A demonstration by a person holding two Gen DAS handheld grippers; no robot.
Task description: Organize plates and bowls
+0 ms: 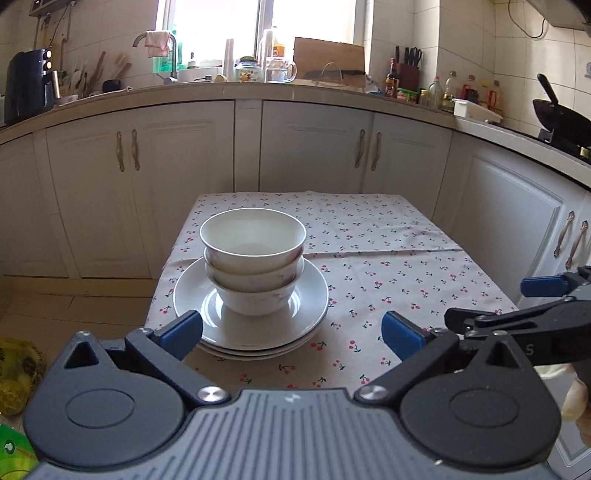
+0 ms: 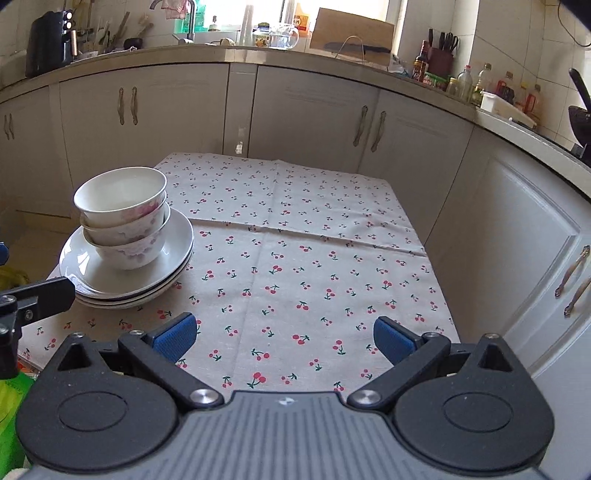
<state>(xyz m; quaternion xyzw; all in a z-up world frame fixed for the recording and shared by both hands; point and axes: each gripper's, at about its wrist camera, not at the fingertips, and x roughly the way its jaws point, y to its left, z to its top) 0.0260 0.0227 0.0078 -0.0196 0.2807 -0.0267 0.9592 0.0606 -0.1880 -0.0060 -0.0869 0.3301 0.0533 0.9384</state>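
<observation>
Bowls (image 1: 253,258) stacked on plates (image 1: 251,325)

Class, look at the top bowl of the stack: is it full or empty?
Empty. The top bowl stands upright, and its white inside shows bare down to the bottom, with no food or liquid.

Both wrist views forward, sharing table (image 1: 388,254) (near) — cabinets (image 2: 306,107) behind

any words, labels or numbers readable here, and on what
"S": white letter on the black body of the right tool, seen from the left wrist view.
Small white emblem on the grey ribbed housing of the left tool: a mark, not letters.
Labels on the dark sauce bottle, the floral-lidded jar and the orange carton: too small and blurred to read.
</observation>
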